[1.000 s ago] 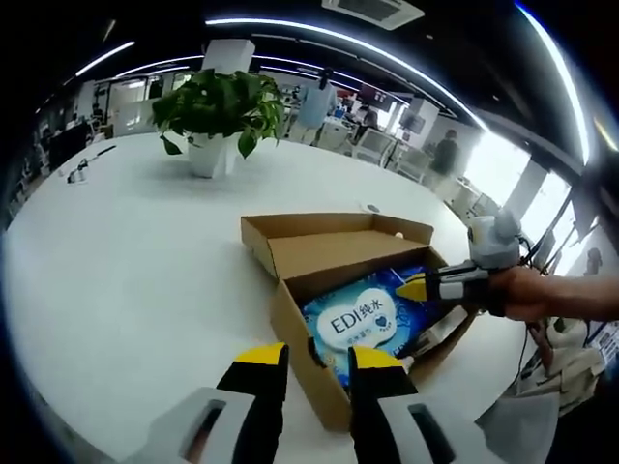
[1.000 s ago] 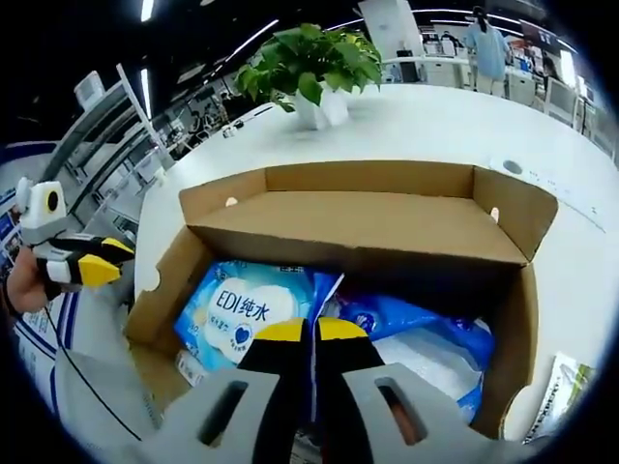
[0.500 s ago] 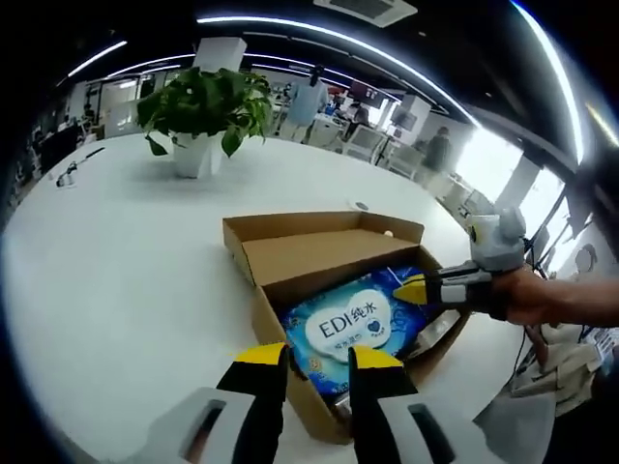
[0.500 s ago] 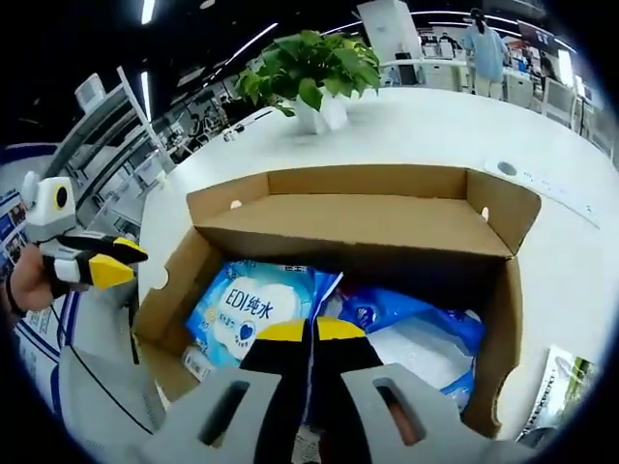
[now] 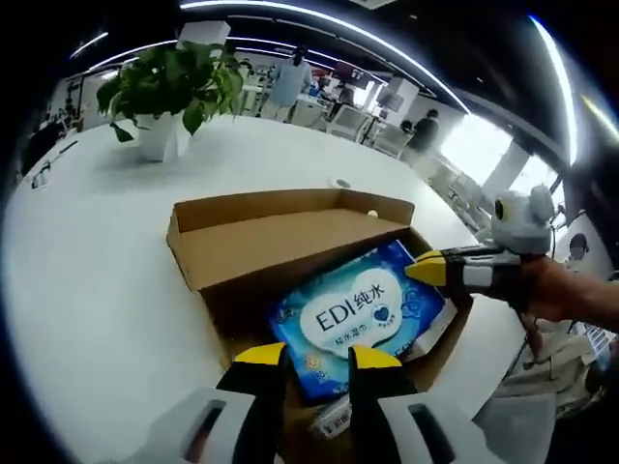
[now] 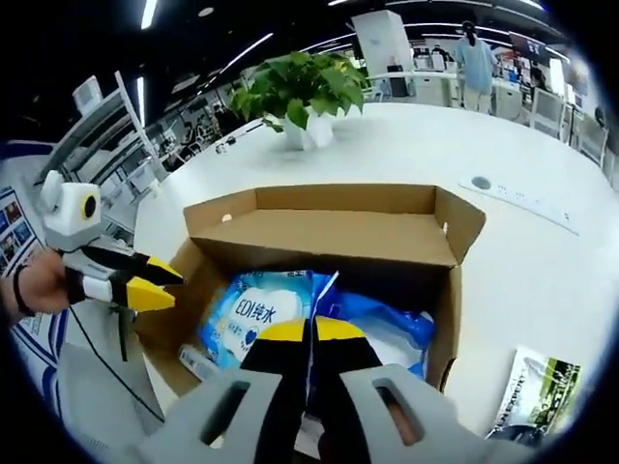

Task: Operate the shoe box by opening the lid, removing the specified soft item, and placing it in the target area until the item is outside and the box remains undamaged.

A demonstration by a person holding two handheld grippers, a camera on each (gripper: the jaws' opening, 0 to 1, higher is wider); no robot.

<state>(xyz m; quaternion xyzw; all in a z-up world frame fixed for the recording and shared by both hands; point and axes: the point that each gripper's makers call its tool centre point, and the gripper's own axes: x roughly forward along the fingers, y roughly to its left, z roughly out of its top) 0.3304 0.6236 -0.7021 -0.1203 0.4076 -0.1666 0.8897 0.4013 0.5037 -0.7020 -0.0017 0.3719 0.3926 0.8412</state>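
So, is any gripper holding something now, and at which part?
The right gripper is shut on the top edge of a blue soft pack in the box; the left gripper holds nothing.

The shoe box (image 5: 290, 242) sits on the table (image 5: 97, 251), lid folded back behind the opening. A wipes pack (image 5: 356, 314) lies inside; in the right gripper view it (image 6: 259, 311) lies left of a second pack (image 6: 392, 324). A potted plant (image 6: 302, 89) stands beyond the box. A leaflet (image 6: 530, 396) lies right of the box.

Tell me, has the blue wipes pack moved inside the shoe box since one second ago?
Yes. The blue wipes pack has lifted against the shoe box wall, pinched in the right gripper.
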